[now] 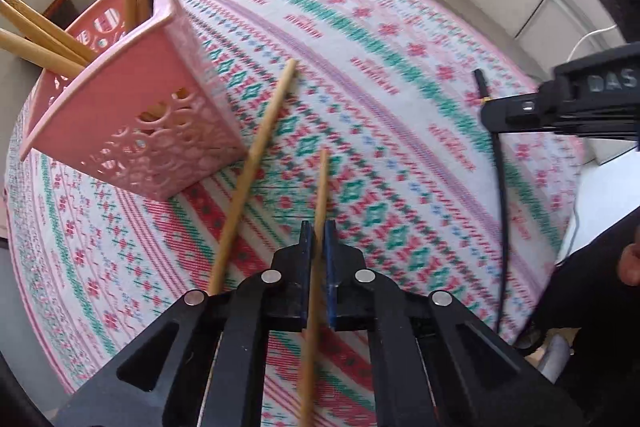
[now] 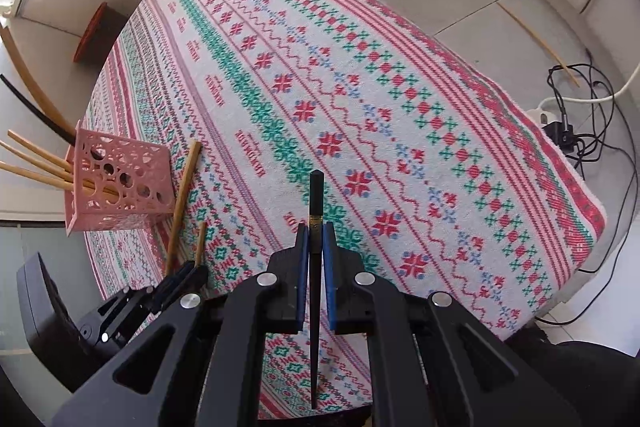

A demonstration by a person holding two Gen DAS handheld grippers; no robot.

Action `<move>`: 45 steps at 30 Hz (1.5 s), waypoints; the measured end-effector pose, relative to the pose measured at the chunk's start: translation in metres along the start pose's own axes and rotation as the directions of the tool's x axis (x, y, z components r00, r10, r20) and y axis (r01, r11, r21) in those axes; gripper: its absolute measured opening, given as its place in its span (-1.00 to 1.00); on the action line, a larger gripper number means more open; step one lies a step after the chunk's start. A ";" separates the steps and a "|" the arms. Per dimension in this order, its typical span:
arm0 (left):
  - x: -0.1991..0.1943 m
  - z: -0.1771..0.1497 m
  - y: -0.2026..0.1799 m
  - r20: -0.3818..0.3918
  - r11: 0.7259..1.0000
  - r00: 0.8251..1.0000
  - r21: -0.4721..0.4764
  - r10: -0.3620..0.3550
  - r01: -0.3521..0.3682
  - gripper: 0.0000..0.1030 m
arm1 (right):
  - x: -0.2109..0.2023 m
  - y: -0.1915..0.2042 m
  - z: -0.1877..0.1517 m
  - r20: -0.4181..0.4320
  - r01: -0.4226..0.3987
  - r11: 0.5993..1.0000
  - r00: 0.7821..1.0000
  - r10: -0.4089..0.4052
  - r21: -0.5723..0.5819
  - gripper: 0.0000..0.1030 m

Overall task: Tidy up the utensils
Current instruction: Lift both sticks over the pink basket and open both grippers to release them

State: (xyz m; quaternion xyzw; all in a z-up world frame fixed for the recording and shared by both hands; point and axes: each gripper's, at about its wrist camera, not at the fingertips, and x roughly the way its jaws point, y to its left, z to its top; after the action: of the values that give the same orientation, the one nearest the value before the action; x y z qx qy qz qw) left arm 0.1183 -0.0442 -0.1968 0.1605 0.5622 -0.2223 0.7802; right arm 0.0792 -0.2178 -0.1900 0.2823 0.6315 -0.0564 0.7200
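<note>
My left gripper point(image 1: 318, 227) is shut on a wooden chopstick point(image 1: 320, 195) and holds it above the table. A second wooden chopstick point(image 1: 256, 163) lies on the patterned cloth point(image 1: 400, 107), its far end beside the pink perforated basket point(image 1: 140, 131). The basket holds several wooden chopsticks and a black one. My right gripper point(image 2: 316, 227) is shut on a black chopstick point(image 2: 316, 199), which shows in the left wrist view point(image 1: 498, 179) at the right. In the right wrist view the basket point(image 2: 120, 183) stands at the far left, with the left gripper point(image 2: 188, 273) below it.
The patterned cloth point(image 2: 360, 107) covers a small table with floor around it. A power strip and cables point(image 2: 568, 131) lie on the floor to the right. A thin stick point(image 2: 540, 43) lies on the floor beyond. A dark red object point(image 2: 96, 35) stands behind the table.
</note>
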 end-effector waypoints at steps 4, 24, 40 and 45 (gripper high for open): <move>-0.050 -0.006 -0.002 0.143 0.999 0.989 -0.042 -0.028 0.035 -0.91 | -0.027 0.008 -0.006 0.072 -0.020 0.998 0.997 0.025 -0.064 -0.86; -0.282 -0.009 0.037 0.685 0.975 0.726 -0.194 0.057 0.107 -0.91 | -0.281 0.115 -0.045 0.525 -0.100 0.883 0.771 0.361 -0.459 -0.86; -0.238 0.025 0.105 0.647 0.935 0.734 -0.352 0.208 0.046 -0.88 | -0.213 0.182 0.002 0.458 -0.083 0.841 0.807 0.371 -0.535 -0.86; -0.237 0.012 0.123 0.639 0.907 0.736 -0.414 0.224 0.083 -0.66 | -0.188 0.188 0.011 0.437 -0.068 0.853 0.836 0.332 -0.518 -0.86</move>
State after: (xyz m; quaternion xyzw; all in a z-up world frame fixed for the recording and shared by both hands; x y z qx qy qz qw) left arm 0.1291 0.0934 0.0322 -0.0784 0.2692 -0.1097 0.9536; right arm 0.1346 -0.1183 0.0505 0.1352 0.3769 0.1080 0.9099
